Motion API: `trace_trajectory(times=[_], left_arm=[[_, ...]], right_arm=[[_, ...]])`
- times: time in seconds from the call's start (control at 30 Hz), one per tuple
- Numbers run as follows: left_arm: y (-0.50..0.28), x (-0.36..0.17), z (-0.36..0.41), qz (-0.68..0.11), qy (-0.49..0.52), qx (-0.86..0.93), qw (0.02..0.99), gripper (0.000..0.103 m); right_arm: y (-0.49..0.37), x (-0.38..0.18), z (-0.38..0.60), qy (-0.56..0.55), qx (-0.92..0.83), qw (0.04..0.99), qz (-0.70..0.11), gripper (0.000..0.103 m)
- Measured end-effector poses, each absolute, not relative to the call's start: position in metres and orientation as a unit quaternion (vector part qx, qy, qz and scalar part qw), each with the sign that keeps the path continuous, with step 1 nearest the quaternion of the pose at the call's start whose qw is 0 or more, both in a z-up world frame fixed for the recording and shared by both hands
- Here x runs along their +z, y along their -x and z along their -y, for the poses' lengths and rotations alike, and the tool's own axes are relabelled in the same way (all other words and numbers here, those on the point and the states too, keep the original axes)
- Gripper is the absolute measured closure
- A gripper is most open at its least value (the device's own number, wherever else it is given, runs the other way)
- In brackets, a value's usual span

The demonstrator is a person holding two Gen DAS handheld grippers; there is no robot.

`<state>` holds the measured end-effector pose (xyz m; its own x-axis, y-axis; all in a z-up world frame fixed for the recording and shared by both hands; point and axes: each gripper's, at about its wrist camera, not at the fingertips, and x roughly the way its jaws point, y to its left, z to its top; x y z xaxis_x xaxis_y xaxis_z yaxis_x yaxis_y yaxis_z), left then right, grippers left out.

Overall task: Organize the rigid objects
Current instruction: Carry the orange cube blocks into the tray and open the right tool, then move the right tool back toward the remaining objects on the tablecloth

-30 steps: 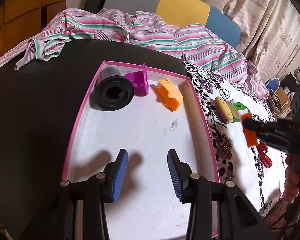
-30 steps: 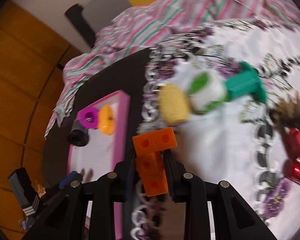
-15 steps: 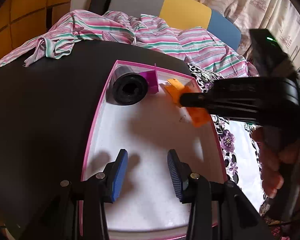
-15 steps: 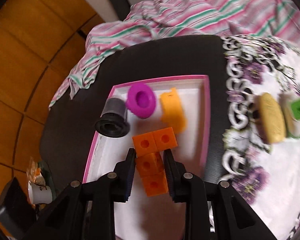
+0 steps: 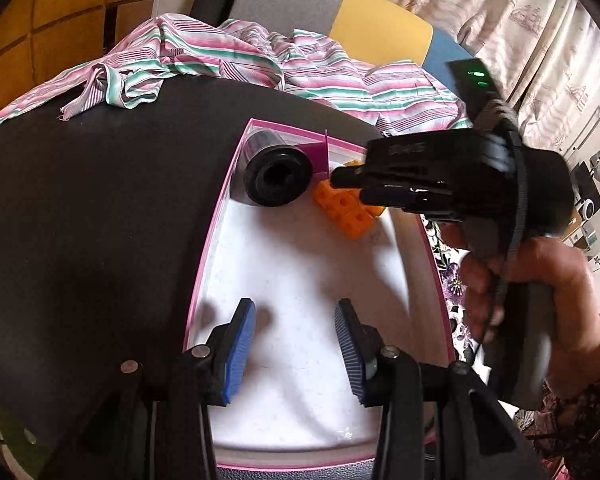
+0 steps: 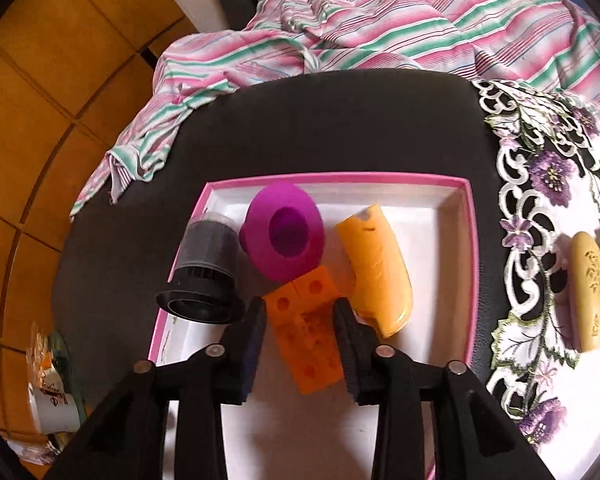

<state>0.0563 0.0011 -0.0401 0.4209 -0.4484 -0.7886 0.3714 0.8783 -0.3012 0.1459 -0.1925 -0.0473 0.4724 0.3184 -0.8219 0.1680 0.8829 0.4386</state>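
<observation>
While left claw (image 5: 294,344) hangs wide open w/ nothing in it over the white pink-rimmed tray (image 5: 300,280), left cam shows orange holed plastic block cluster (image 5: 346,210) on tray floor beside black ribbed cylinder (image 5: 278,176). Right cam: right claw (image 6: 300,344) pads flank block cluster (image 6: 306,330), slight gap, prob released. Advice: back straight out, don't clip purple plastic funnel (image 6: 282,238) or yellow-orange curved plastic piece (image 6: 376,270).

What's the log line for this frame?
left gripper: open, empty over tray | right gripper: jaws flank orange block in tray, grip unclear
</observation>
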Motion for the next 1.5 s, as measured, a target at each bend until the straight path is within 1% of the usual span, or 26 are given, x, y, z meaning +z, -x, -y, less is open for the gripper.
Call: trace_trajectory(times=[0.07,0.13,0.23,0.4,0.6,0.73,0.97,1.1,1.3,1.4,1.5], left_arm=[[-0.057,-0.040,0.000,-0.480,0.041,-0.243,0.842,0.062],[-0.056,-0.039,0.002,-0.480,0.044,-0.246,0.841,0.062],[-0.054,-0.039,0.007,-0.480,0.044,-0.248,0.840,0.062],[-0.047,-0.040,0.015,-0.483,0.044,-0.255,0.836,0.062],[-0.035,-0.039,0.026,-0.483,0.031,-0.271,0.832,0.062],[-0.025,-0.037,0.038,-0.481,0.021,-0.289,0.827,0.062],[-0.006,-0.029,0.066,-0.473,-0.005,-0.332,0.816,0.062],[0.006,-0.025,0.080,-0.466,-0.019,-0.351,0.812,0.062],[0.018,-0.022,0.097,-0.465,-0.031,-0.371,0.803,0.062],[0.023,-0.023,0.103,-0.466,-0.035,-0.378,0.799,0.062],[0.028,-0.021,0.107,-0.464,-0.041,-0.382,0.798,0.062]], right_arm=[[-0.135,-0.039,0.201,-0.255,0.048,0.827,-0.499,0.065],[-0.122,-0.028,0.210,-0.268,0.051,0.832,-0.483,0.060],[-0.103,-0.016,0.219,-0.264,0.046,0.842,-0.469,0.057],[-0.075,-0.009,0.227,-0.228,0.030,0.855,-0.465,0.056],[-0.039,-0.009,0.242,-0.223,0.013,0.858,-0.462,0.056],[-0.017,-0.011,0.251,-0.201,-0.006,0.861,-0.467,0.056],[0.018,-0.017,0.300,-0.218,-0.068,0.849,-0.476,0.056],[0.039,-0.015,0.346,-0.243,-0.129,0.831,-0.484,0.055],[0.079,-0.020,0.425,-0.320,-0.223,0.778,-0.492,0.052],[0.095,-0.030,0.457,-0.347,-0.252,0.753,-0.500,0.049],[0.109,-0.046,0.482,-0.384,-0.280,0.719,-0.508,0.049]])
